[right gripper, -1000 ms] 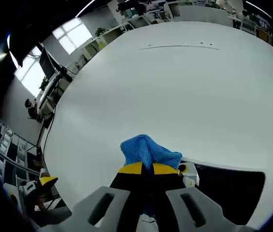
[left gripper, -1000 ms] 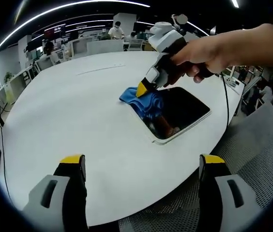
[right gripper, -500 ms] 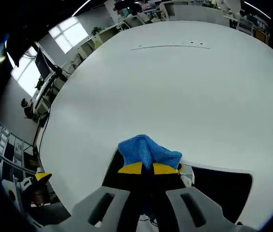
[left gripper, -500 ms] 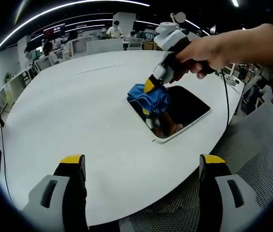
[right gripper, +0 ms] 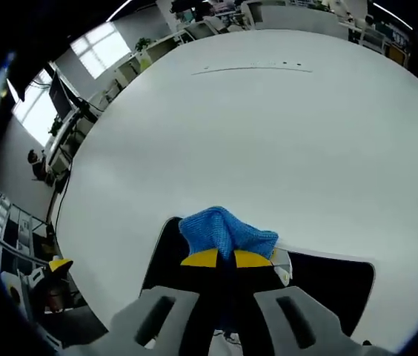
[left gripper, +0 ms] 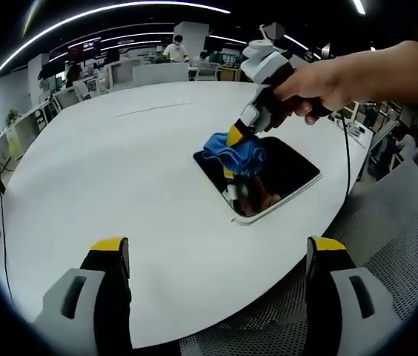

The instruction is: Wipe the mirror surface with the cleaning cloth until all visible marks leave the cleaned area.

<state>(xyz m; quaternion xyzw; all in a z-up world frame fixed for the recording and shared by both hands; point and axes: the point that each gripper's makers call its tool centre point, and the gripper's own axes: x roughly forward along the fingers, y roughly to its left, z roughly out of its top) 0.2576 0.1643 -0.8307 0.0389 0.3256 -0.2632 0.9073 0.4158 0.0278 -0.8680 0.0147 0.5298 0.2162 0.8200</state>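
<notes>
Bunched blue microfibre cleaning cloth (left gripper: 236, 151) is clamped in right gripper (right gripper: 220, 259), pressed on dark rectangular white-framed mirror (left gripper: 287, 165); soft, light, best pinched at bunched middle. Left gripper (left gripper: 216, 256) is held apart, well short of mirror

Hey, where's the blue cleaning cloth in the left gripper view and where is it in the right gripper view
Left gripper view: the blue cleaning cloth sits right of centre, pinched by the right gripper over the mirror's far-left corner.
Right gripper view: the cloth is low centre, bunched above that gripper's yellow-tipped jaws.
Shared landmark: the dark white-framed mirror on the white table.
</notes>
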